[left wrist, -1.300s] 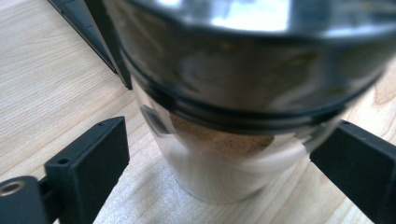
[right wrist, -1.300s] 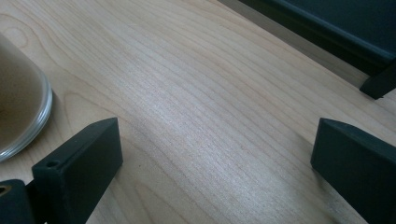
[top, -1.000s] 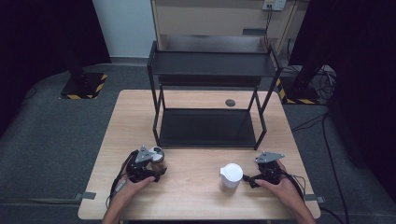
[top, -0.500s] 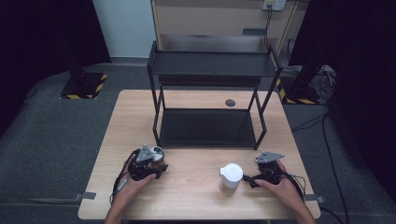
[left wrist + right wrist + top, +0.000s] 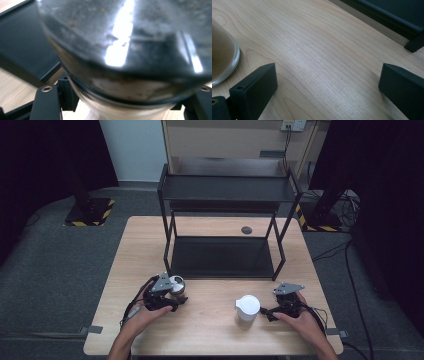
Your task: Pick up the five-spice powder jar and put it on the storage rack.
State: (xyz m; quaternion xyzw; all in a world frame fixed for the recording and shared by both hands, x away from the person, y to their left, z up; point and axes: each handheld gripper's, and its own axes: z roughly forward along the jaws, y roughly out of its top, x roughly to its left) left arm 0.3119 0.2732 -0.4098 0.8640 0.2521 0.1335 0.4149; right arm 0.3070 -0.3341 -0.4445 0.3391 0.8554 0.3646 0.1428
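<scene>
left tool [image 5: 176, 296] grips a shiny metal cup [image 5: 177, 284] before the black rack [image 5: 225, 195]; right tool [image 5: 267, 312] gapes empty beside the white cup [image 5: 247, 306].

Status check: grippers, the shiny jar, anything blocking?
Left gripper shut on jar. Right gripper open beside white cup. Black rack stands just ahead.

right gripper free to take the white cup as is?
Probably yes: the right gripper has open jaws holding nothing, and the white cup stands just beside it on bare table, nothing between them.
</scene>
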